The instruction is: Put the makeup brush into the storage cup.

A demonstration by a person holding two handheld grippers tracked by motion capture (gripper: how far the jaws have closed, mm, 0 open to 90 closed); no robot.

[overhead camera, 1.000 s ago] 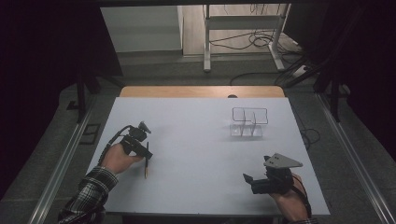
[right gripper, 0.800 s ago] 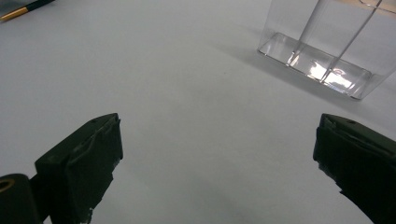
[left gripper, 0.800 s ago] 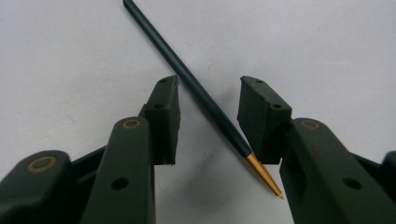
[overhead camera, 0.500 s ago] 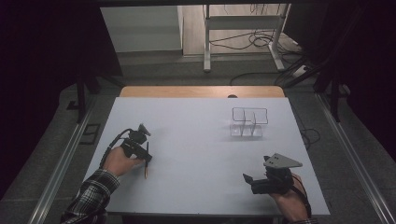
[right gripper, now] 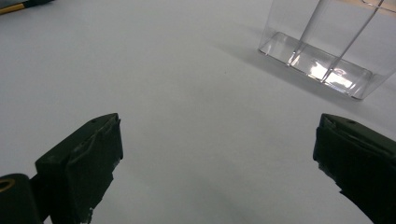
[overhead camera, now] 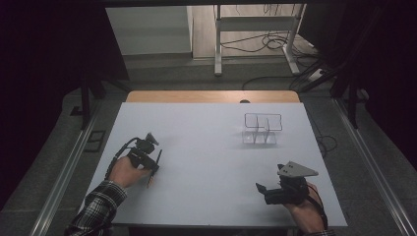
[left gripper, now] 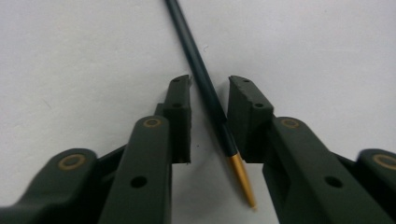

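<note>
While the left tool [left gripper: 209,95] rested low over the white table [overhead camera: 206,147], its jaws had just been closing, and a slim dark pen [left gripper: 201,74] lay between them. Seen from the left gripper view, the pen ran from the upper edge down through the gap to a gold tip near the bottom, lying flat on the table. It sat closer to the right-hand pad, seemingly touching it near the gold end, while a clear gap remained beside the left-hand pad, so the jaws stood around the pen without yet clamping it. From the high view the left tool [overhead camera: 147,162] was at the left side of the table, held by a hand in a plaid sleeve [overhead camera: 98,209], with the pen [overhead camera: 158,160] showing as a thin dark line at its front. The right tool [overhead camera: 265,189] rested near the table's front right corner, its jaws spread wide with nothing between them, as the right gripper view [right gripper: 215,154] confirmed. A clear plastic organizer [overhead camera: 262,129] with upright dividers stood toward the far right of the table, well apart from both tools; in the right gripper view it [right gripper: 322,56] appeared beyond the jaws, to the upper right.
</note>
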